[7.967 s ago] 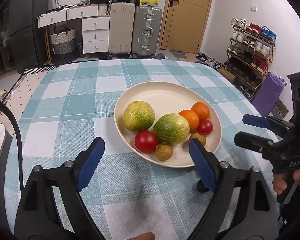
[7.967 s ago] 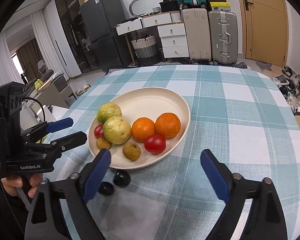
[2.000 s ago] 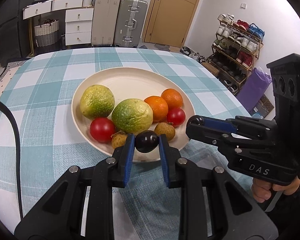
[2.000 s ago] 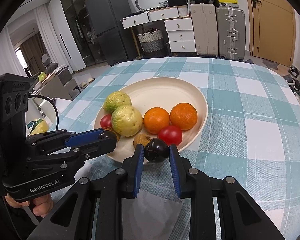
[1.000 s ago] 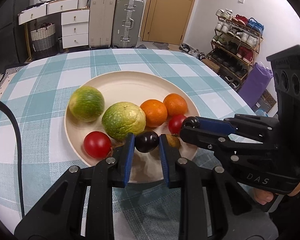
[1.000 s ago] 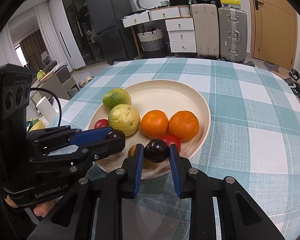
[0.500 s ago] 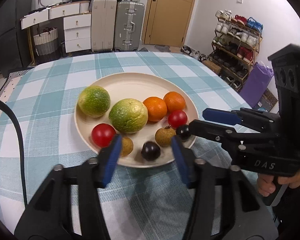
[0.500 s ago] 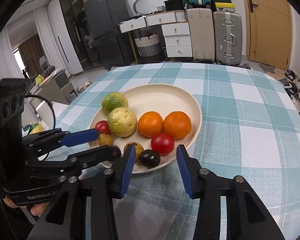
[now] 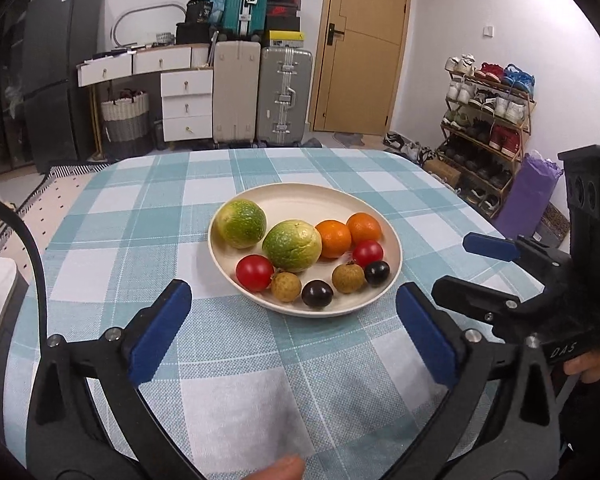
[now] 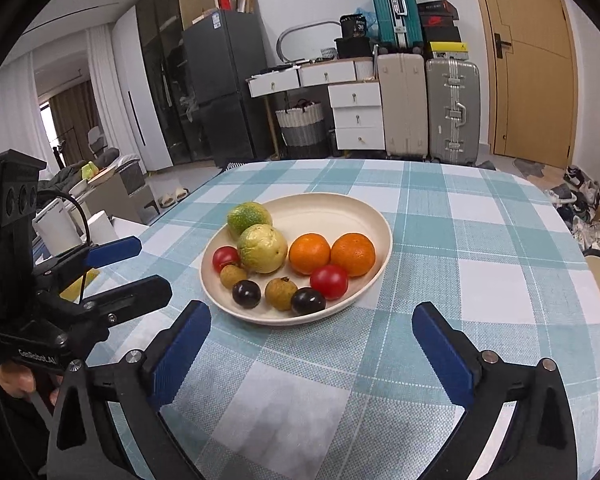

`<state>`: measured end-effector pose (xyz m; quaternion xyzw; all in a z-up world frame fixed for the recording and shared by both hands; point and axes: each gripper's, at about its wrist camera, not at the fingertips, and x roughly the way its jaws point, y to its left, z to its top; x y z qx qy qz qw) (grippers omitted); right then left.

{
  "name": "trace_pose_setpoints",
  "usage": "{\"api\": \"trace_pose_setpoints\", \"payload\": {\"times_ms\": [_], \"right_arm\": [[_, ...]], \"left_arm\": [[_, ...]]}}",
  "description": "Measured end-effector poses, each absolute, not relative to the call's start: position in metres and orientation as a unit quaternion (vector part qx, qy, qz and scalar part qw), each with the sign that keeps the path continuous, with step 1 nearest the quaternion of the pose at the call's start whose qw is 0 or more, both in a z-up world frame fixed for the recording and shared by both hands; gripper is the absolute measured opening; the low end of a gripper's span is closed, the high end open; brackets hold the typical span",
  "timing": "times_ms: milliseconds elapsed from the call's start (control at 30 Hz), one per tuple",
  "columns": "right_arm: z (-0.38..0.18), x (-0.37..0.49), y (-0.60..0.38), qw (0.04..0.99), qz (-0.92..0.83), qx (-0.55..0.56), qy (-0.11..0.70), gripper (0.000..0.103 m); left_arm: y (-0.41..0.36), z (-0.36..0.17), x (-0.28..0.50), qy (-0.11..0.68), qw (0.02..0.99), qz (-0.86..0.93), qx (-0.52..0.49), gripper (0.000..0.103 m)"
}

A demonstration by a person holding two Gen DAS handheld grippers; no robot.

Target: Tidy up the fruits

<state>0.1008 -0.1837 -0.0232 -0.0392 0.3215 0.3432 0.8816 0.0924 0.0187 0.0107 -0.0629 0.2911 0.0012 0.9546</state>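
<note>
A cream plate (image 9: 396,254) on the checked tablecloth holds two green-yellow citrus, two oranges, two red tomatoes, two brown longans and two dark plums (image 9: 317,293) (image 9: 377,273). In the right wrist view the plums (image 10: 246,293) (image 10: 308,301) lie at the plate's (image 10: 385,220) near edge. My left gripper (image 9: 291,288) hovers short of the plate, its jaws opening wide with nothing between them. My right gripper (image 10: 311,307) is the same, jaws opening and empty. Each also shows from the side: the right gripper (image 9: 452,268) and the left gripper (image 10: 152,264), both clear of the plate.
The round table (image 9: 140,208) carries a teal and white checked cloth. Suitcases (image 9: 284,96) and white drawers (image 9: 186,104) stand behind it, with a shoe rack (image 9: 488,120) to the right. A hand (image 9: 584,368) holds the right gripper's handle.
Both grippers were shut on a dark plum each over the plate's near edge. They opened, left the plums on the plate, and drew back and slightly up.
</note>
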Motion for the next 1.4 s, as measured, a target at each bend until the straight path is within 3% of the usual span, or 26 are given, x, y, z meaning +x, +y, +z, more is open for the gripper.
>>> {"api": "trace_pose_setpoints", "payload": {"times_ms": [600, 1400], "right_arm": [[-0.017, 0.083, -0.201, 0.901, 0.353, -0.018, 0.252, 0.103], [-0.013, 0.07, -0.196, 0.904, 0.36, -0.045, 0.227, 0.103]], "left_arm": [[0.022, 0.008, 0.065, 0.235, 0.969, 0.031, -0.078, 0.102], [0.029, 0.003, 0.071, 0.248, 0.963, 0.035, -0.097, 0.102]]}}
